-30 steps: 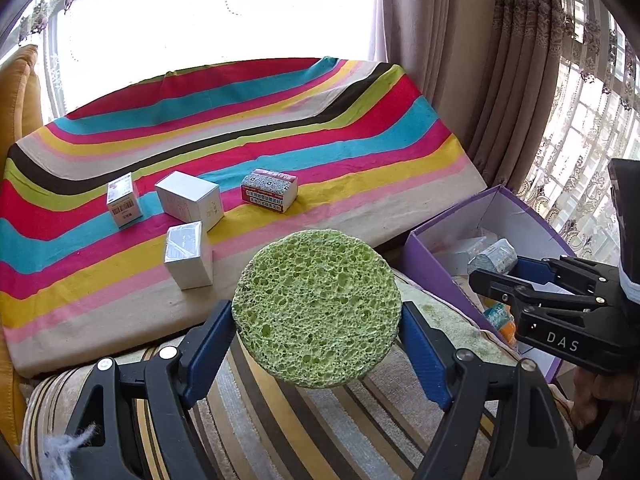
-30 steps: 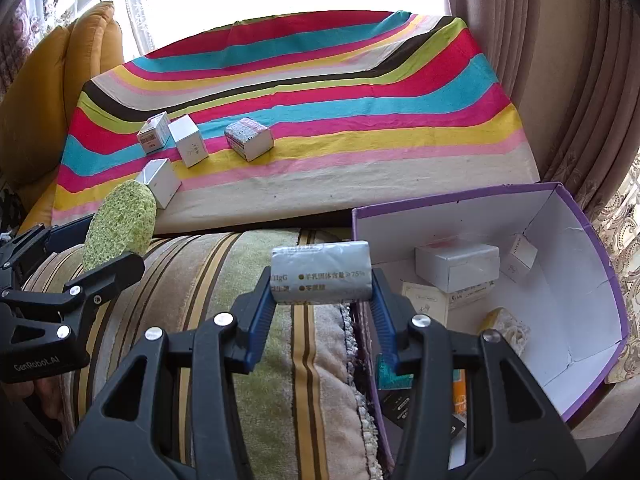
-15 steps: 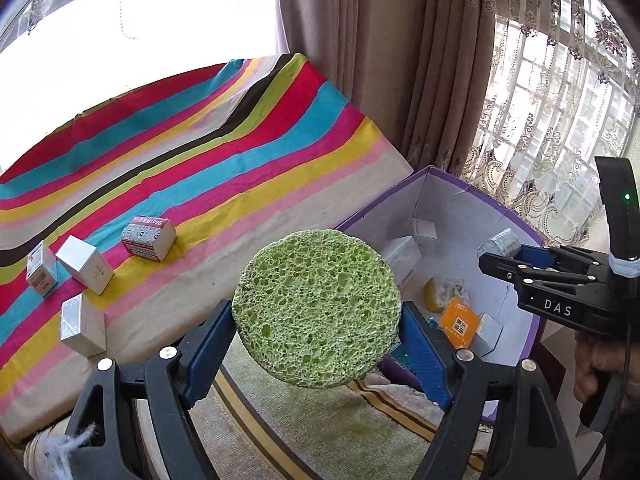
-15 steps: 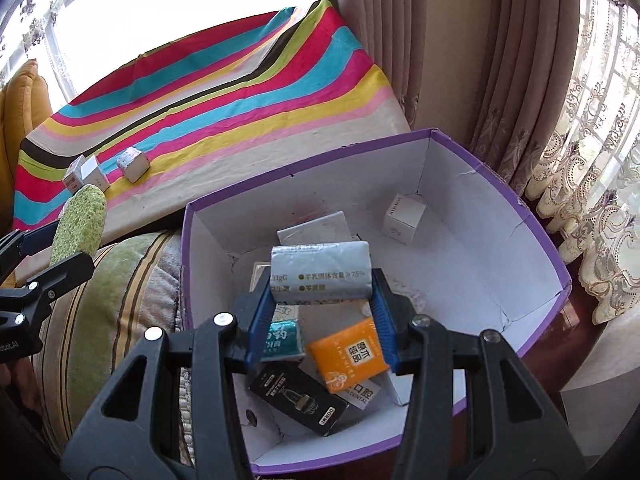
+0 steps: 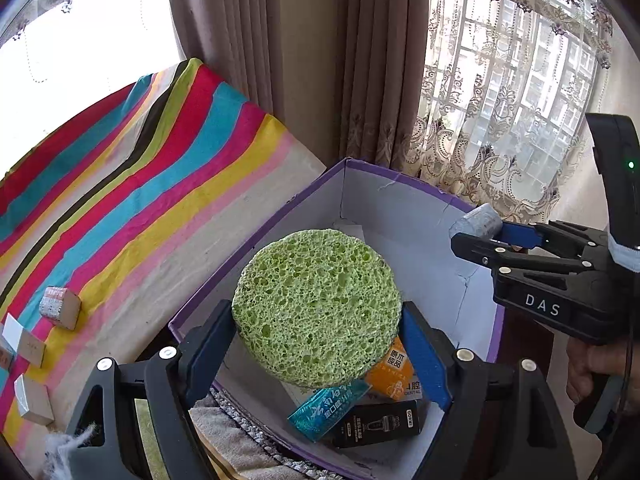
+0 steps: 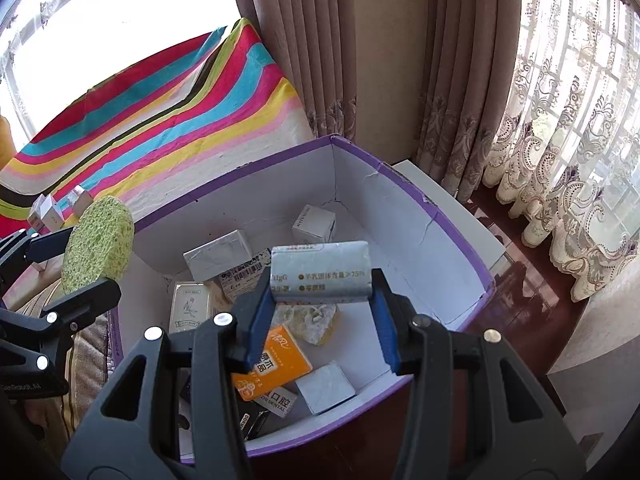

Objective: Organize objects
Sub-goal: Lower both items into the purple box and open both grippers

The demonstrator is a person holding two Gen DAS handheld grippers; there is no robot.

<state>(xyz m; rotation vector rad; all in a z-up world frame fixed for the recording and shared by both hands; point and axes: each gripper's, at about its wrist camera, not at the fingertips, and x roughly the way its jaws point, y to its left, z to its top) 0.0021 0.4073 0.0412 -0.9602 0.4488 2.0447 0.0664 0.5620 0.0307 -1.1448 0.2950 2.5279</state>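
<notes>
My left gripper [image 5: 316, 344] is shut on a round green sponge [image 5: 316, 306] and holds it above the near left part of a purple box [image 5: 384, 178] with white inner walls. The sponge also shows in the right wrist view [image 6: 98, 250]. My right gripper [image 6: 320, 300] is shut on a silver packet [image 6: 320, 272] with printed text, held above the middle of the box [image 6: 420, 200]. The packet shows in the left wrist view [image 5: 476, 220] over the box's right side. Several small cartons and packs lie in the box.
A striped cloth [image 5: 152, 184] covers a surface to the left, with small boxes [image 5: 60, 306] on it. A striped cushion [image 6: 86, 340] lies beside the box. Brown curtains [image 6: 320, 40] and lace curtains [image 6: 560, 140] hang behind. A white ledge [image 6: 452, 208] lies behind the box.
Both grippers have swung right from the striped cloth and cushion to above the purple box. Each still holds its object.
</notes>
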